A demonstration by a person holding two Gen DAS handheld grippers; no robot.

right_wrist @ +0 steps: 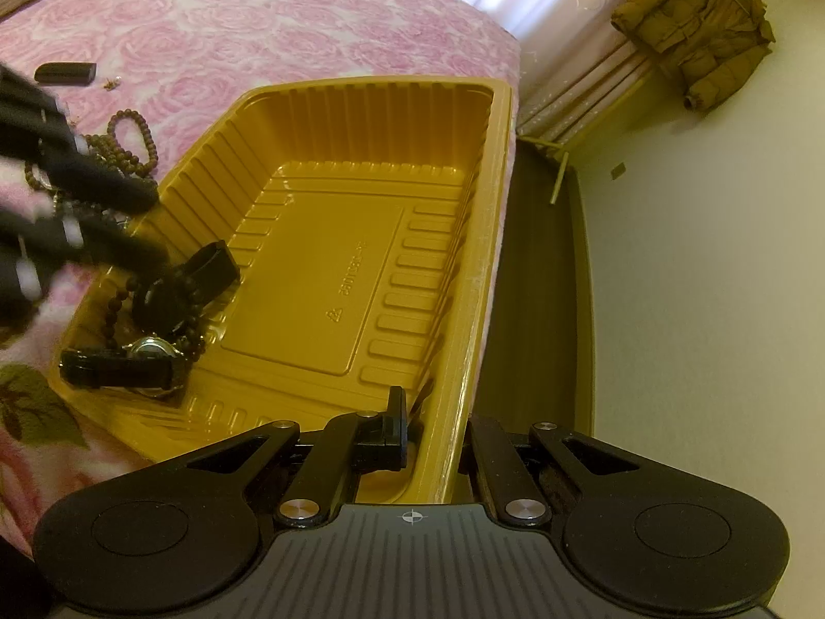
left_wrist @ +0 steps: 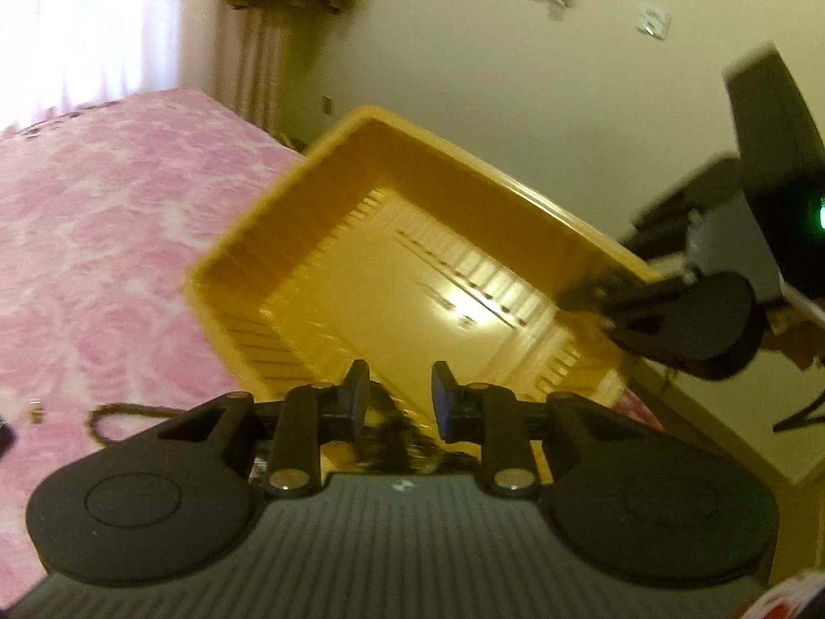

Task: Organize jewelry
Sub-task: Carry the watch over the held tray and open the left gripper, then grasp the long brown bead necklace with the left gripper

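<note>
Blurred dark beads (left_wrist: 397,438), maybe a bracelet, low in the left wrist view. Half hidden by the yellow tray (right_wrist: 484,278): far finger of right gripper (right_wrist: 433,438). Smeared at left edge: left gripper (right_wrist: 149,224).

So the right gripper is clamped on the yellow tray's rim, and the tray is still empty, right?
Not quite. The right gripper is clamped on the yellow tray's rim, but the tray is not empty: the right wrist view shows a watch and dark beads lying in its corner.

left gripper (left_wrist: 399,394): black fingers, silver rivets, ribbed grey body | right gripper (right_wrist: 430,425): same build, crosshair mark
</note>
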